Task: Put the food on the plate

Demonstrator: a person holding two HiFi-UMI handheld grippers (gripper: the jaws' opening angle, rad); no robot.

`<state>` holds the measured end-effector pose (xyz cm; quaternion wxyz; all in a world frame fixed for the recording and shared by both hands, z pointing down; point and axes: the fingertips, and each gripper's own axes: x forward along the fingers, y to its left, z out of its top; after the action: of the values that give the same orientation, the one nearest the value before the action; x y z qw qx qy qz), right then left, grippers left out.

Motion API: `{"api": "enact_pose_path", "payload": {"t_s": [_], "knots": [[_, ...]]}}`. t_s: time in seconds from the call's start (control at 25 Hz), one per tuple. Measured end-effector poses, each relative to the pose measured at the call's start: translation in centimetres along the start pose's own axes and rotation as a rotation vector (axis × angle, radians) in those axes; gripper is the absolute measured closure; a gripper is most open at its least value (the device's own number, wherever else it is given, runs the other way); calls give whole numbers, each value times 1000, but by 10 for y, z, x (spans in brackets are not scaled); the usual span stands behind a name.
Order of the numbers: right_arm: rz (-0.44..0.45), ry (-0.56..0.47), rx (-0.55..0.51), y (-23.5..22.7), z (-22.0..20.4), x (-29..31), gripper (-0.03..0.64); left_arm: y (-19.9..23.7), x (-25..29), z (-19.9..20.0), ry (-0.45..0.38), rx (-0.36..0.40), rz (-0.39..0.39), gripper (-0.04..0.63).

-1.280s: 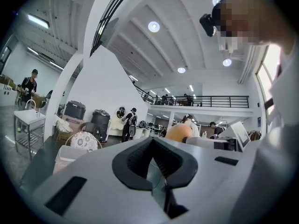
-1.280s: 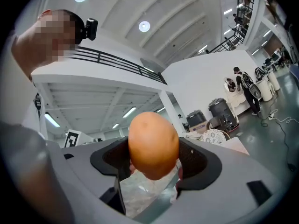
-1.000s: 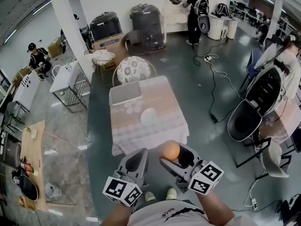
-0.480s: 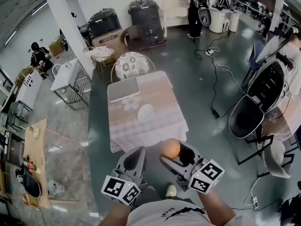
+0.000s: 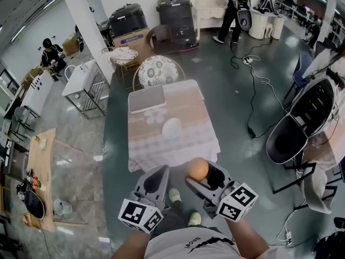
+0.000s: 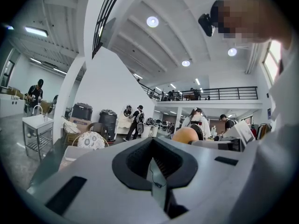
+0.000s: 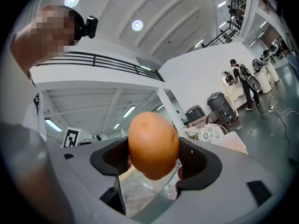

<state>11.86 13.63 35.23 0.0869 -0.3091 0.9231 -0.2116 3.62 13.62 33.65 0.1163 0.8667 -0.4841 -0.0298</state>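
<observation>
My right gripper [image 5: 200, 172] is shut on a smooth orange-brown, egg-shaped piece of food [image 5: 197, 169]. In the right gripper view the food [image 7: 153, 144] bulges up from between the jaws of that gripper [image 7: 153, 155]. My left gripper [image 5: 153, 180] is held beside it, low in the head view, jaws together and holding nothing; its own view shows the gripper [image 6: 154, 166] without anything in it. A white plate [image 5: 172, 128] lies on a table [image 5: 199, 139] with a pale patterned cloth, well ahead of both grippers.
A grey tray [image 5: 146, 99] sits on the table's far left. A round patterned chair [image 5: 156, 70] stands behind the table. A white column [image 5: 81, 20] rises at the left, cables [image 5: 253, 80] cross the floor, a black seat [image 5: 302, 120] is at the right. People stand in the background.
The table and plate have shifted slightly down and right in the head view as the camera moves. Both grippers hold the same pose, the right still shut on the food.
</observation>
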Motion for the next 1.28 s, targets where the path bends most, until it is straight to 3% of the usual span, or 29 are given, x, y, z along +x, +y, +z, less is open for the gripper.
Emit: {"api": "enact_pose_path", "payload": {"t_s": [0.4,0.68,0.96,1.28], "knots": [[-10,66,-15,-30,-9,60,296,56,33,-9,-1,-16,8,595],[-25,133,-46,-57,-16,129,296,120,69,-6,-4,-21,-2,595],[-79,172,-55,-97,-22,190,296,177,110,-11,21,-34,-47,595],[-126,200,-54,-135,-32,220,296,203,147,-26,63,-36,-90,595]]}}
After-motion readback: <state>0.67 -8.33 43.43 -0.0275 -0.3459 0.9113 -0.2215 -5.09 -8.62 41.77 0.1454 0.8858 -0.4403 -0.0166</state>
